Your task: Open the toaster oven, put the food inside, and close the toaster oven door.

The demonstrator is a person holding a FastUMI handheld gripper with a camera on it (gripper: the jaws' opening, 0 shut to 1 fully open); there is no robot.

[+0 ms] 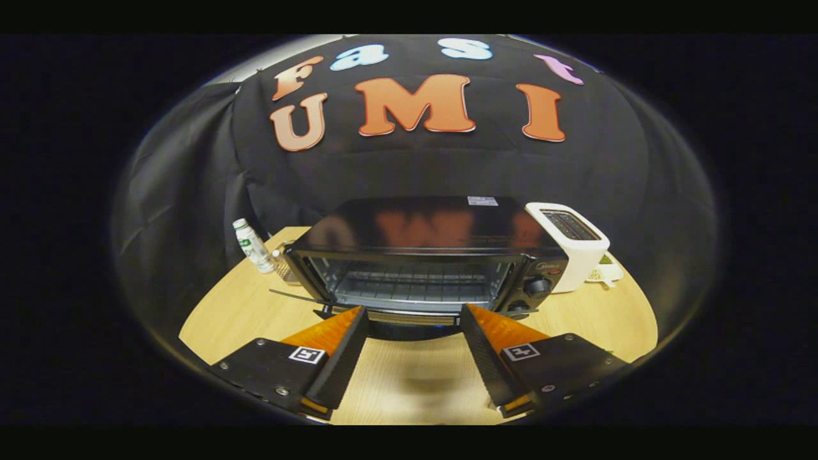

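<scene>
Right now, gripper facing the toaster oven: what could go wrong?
1. The gripper is open with nothing between its fingers, yet the toaster oven looks open, its rack exposed: closing now may leave the food out.
2. The door seems to lie flat just ahead of the fingertips; pushing forward could strike it.
3. The small bottle and white toaster flank the oven; a nudge could topple the bottle.

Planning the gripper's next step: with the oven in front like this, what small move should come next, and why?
Probably ease back and go for the food: the oven door already hangs open, its rack bare, and the open fingers hold nothing just short of the door's edge.
</scene>
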